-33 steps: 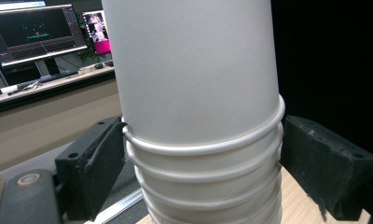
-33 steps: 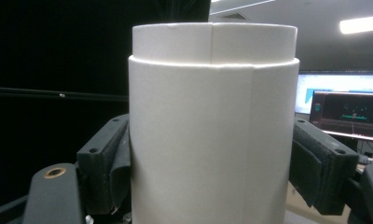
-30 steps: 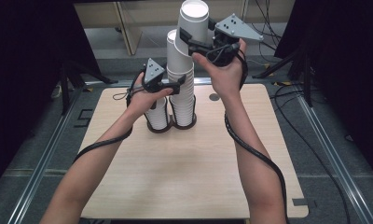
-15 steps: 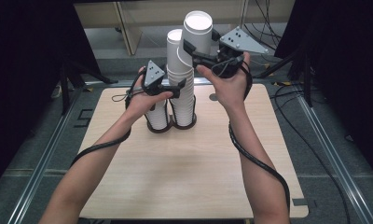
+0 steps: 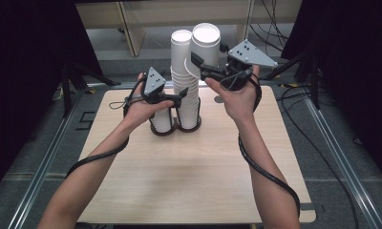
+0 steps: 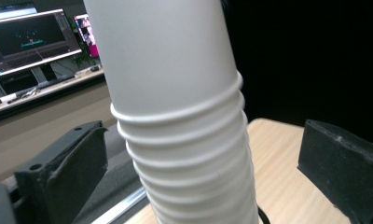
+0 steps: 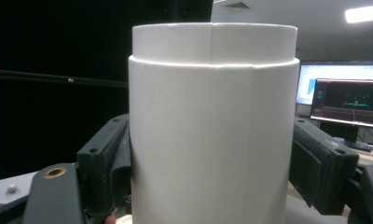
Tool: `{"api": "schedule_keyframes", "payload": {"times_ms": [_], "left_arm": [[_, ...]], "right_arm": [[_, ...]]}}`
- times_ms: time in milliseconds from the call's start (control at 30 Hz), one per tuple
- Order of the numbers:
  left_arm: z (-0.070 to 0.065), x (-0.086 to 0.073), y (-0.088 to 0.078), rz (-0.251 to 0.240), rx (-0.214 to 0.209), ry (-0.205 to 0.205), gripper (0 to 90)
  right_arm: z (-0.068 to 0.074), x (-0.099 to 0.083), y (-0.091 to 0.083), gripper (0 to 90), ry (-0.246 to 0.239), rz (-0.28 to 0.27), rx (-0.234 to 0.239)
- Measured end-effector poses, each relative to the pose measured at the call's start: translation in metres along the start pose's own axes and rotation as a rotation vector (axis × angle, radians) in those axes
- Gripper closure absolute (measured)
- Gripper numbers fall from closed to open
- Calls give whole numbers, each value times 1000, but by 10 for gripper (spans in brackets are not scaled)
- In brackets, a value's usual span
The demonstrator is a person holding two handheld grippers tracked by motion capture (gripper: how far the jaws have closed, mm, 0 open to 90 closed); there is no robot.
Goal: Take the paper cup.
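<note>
My left gripper has just opened around the cup stack, while my right gripper clamps a paper cup.

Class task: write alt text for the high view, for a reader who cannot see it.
A person's right gripper holds a white paper cup beside a tall stack of white paper cups on a light wooden table. The left gripper sits open around that stack.

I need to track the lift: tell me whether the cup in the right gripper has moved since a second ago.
Yes. The cup in the right gripper has shifted rightward, away from the cup stack, and sits slightly lower against it.
</note>
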State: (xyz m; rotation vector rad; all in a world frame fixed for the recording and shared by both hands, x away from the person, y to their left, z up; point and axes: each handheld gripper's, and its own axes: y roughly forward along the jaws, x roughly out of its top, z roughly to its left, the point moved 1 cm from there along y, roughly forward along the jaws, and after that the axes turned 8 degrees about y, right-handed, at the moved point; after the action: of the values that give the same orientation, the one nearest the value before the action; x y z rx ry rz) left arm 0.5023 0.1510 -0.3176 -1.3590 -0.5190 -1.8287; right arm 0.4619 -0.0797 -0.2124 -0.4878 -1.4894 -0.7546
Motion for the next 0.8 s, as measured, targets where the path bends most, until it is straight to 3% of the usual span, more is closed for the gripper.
{"api": "schedule_keyframes", "payload": {"times_ms": [233, 267, 300, 333, 467, 800], "left_arm": [[-10, -5, -16, -1, -19, 9, 0], [-11, -5, -18, -7, -23, 9, 0], [-13, -5, -21, -10, -27, 9, 0], [-15, -5, -24, -12, -30, 9, 0], [-22, -8, -34, -23, -41, 10, 0], [-42, -21, -54, -18, -68, 24, 0]], "right_arm": [[6, -10, -8, 230, 21, 21, 8], [5, -11, -9, 230, -1, 16, 5], [7, -13, -10, 230, 18, 22, 6], [7, -15, -12, 230, 6, 25, 7], [10, -26, -17, 230, 36, 47, 10], [14, -53, -25, 229, 40, 90, 12]]}}
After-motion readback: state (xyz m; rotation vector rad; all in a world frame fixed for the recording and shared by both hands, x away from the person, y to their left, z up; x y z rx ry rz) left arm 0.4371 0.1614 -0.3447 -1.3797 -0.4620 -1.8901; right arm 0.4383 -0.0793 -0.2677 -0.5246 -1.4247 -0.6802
